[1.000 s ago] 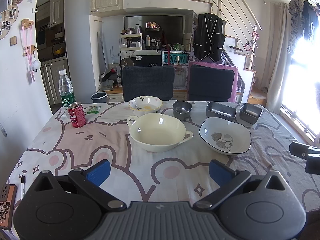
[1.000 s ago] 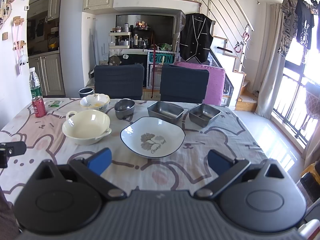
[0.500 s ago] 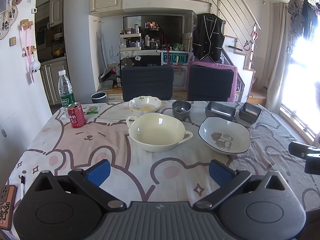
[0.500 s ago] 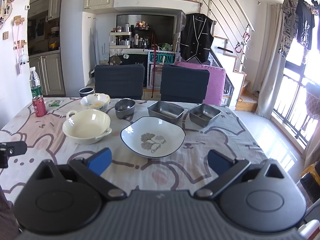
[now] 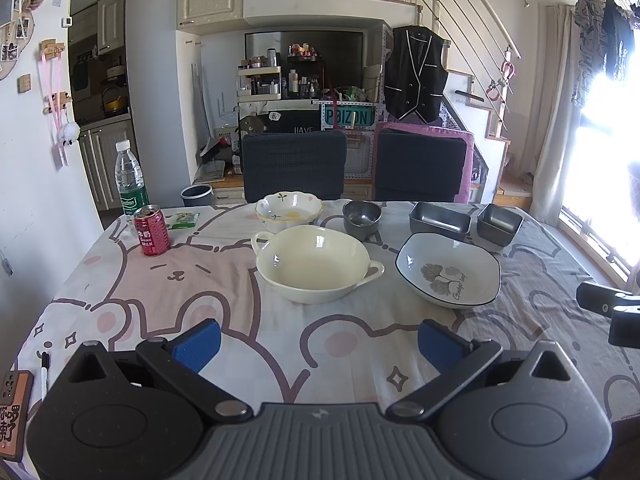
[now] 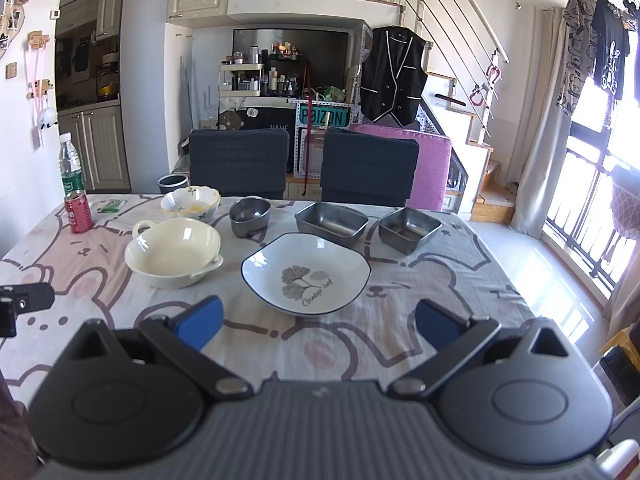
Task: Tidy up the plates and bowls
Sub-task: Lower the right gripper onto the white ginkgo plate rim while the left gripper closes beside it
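The counter (image 5: 200, 280) wears a soft cloth printed with pink and white bears outlined in brown, and all the dishes stand on it, each apart from the others. Largest is the cream bowl (image 5: 314, 264), round, glossy, with two loop handles; the left view has it dead ahead, the right view off to the left. Just right of it sits the plate (image 6: 306, 272), a shallow white ceramic square with rounded corners, a dark rim line and a grey leaf print with script; the right view centres it. Behind the plate stand two brushed steel trays: the long tray (image 6: 331, 222) and, further right, the square tray (image 6: 409, 228). Left of them is the steel bowl (image 6: 250, 216), small, dark and round, and left again the flower bowl (image 5: 289, 210), white with a scalloped rim and a yellow patch inside. At the far left corner stand a clear plastic bottle (image 5: 130, 180) with a green label and a red can (image 5: 151, 231), with a green packet (image 5: 185, 220) beside them. Only the left view shows a pen (image 5: 44, 372) and an orange-edged card (image 5: 12, 412) at the near left edge; only the right view shows the sunlit floor and balcony rail past the counter's right side. The left tongs (image 5: 318, 346) stand wide apart and empty above the cloth, blue ribbed pads (image 5: 198, 344) facing inward. The right tongs (image 6: 316, 326) likewise gape wide, holding nothing, near the plate's front edge.
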Action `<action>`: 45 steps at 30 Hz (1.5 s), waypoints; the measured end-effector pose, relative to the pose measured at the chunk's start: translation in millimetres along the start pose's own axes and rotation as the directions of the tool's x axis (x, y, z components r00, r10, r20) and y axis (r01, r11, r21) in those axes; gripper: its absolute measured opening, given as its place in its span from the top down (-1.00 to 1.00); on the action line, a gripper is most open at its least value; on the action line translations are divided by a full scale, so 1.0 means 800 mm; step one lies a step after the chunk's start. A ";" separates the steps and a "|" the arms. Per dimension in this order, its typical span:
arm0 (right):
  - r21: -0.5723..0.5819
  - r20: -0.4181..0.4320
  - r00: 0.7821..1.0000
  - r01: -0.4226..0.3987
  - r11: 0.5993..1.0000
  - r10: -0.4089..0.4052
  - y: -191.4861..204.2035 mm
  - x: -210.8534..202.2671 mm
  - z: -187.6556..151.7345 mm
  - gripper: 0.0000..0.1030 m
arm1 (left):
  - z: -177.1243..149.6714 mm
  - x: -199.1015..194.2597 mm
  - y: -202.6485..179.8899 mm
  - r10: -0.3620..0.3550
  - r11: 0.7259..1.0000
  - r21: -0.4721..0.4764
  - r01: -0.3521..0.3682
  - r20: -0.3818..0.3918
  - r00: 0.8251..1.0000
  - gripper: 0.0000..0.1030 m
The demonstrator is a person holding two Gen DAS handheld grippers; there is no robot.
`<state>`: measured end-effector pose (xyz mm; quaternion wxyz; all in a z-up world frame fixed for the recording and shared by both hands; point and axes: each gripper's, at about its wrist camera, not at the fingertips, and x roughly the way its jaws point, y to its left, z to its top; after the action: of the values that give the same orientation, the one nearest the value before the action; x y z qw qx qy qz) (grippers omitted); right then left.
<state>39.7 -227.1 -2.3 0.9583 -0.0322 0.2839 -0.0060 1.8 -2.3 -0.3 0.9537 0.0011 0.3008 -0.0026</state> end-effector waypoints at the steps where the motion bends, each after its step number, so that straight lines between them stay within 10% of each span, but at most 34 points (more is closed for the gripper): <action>1: 0.000 0.000 1.000 0.000 1.000 0.000 0.000 0.000 0.000 -1.00 | 0.000 0.000 0.000 0.000 1.000 0.000 0.000 0.000 1.000 -1.00; 27: 0.043 -0.041 0.999 0.026 0.999 -0.025 -0.009 0.028 0.004 -1.00 | 0.010 0.048 -0.032 -0.071 0.997 0.007 0.072 -0.043 0.997 -1.00; 45: 0.221 0.006 0.989 0.145 0.964 -0.150 -0.058 0.144 0.051 -1.00 | 0.121 0.186 -0.099 -0.130 0.977 0.180 0.113 0.085 0.988 -1.00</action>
<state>158.6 -274.1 -27.4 0.9560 0.0529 0.2676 -0.1084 178.3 -82.7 -6.5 0.9613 0.0661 0.2526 -0.0875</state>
